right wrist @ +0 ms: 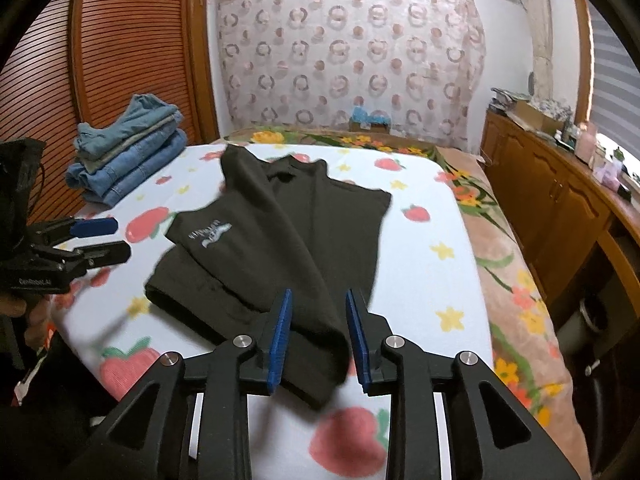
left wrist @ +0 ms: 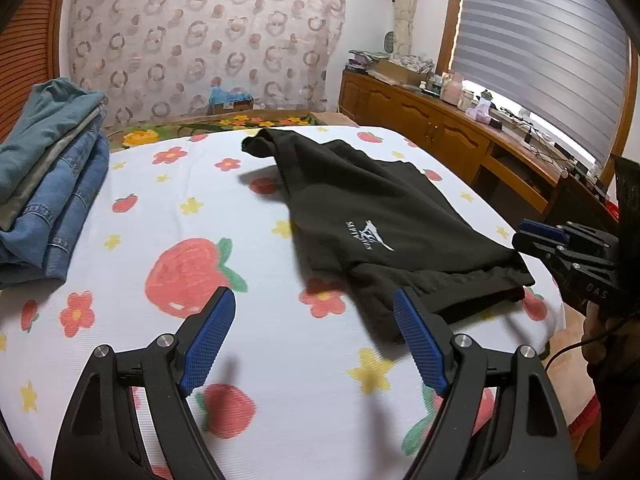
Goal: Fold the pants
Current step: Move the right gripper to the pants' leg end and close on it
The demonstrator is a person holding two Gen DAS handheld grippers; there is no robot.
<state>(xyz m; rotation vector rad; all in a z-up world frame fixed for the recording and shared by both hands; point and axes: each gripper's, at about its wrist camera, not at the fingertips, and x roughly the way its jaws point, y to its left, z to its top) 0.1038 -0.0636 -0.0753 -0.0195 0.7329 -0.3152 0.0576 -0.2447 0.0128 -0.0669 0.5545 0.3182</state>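
This is a bedroom in a home. A bed (right wrist: 440,208) fills most of the room, covered by a white sheet printed with strawberries and flowers over a floral blanket (right wrist: 516,280), with a stack of folded jeans (left wrist: 48,168) on one corner and black pants (right wrist: 288,232) spread out on it. A wooden louvred wardrobe door (right wrist: 132,52) stands on one side, a circle-patterned curtain (left wrist: 208,32) hangs across the far wall, and a low wooden cabinet (left wrist: 440,128) crowded with boxes, jars and cables runs under a window with a striped roller blind (left wrist: 544,48).
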